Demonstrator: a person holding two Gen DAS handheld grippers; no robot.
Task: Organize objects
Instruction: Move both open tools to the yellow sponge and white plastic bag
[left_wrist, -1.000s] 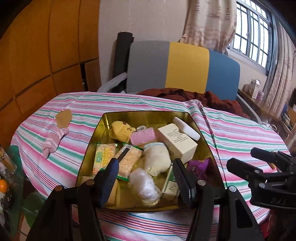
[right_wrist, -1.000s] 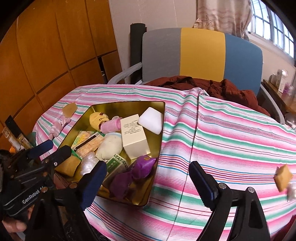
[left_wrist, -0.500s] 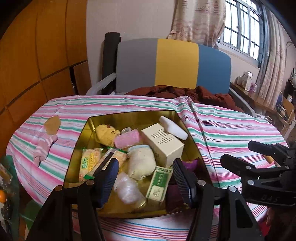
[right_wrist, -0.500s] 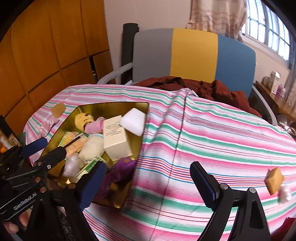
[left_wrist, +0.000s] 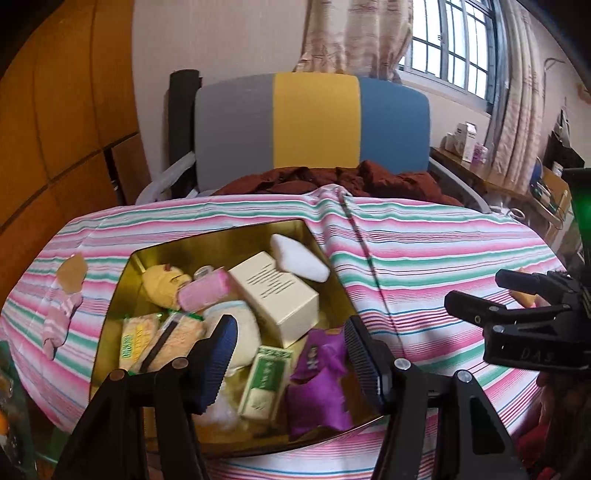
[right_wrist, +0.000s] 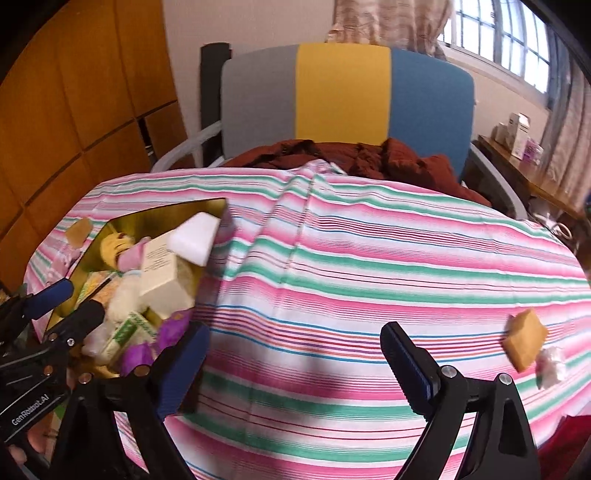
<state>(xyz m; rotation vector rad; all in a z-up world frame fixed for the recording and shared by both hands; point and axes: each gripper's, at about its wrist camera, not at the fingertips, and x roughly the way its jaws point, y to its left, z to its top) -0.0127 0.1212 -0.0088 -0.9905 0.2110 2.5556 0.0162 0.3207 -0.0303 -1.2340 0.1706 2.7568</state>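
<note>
Holding my left gripper (left_wrist: 288, 354) wide and empty above the near end of the gold tin (left_wrist: 221, 243); green packet (left_wrist: 264, 380) and purple pouch (left_wrist: 321, 373) lie between its jaws. My right gripper (right_wrist: 295, 365) is wide too, over bare striped cloth (right_wrist: 369, 258); a tan square (right_wrist: 524, 338) lies right of its jaws.

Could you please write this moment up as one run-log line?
left gripper: open, empty, over gold tin | right gripper: open, empty, over striped cloth | tan square: outside tin, on cloth
</note>
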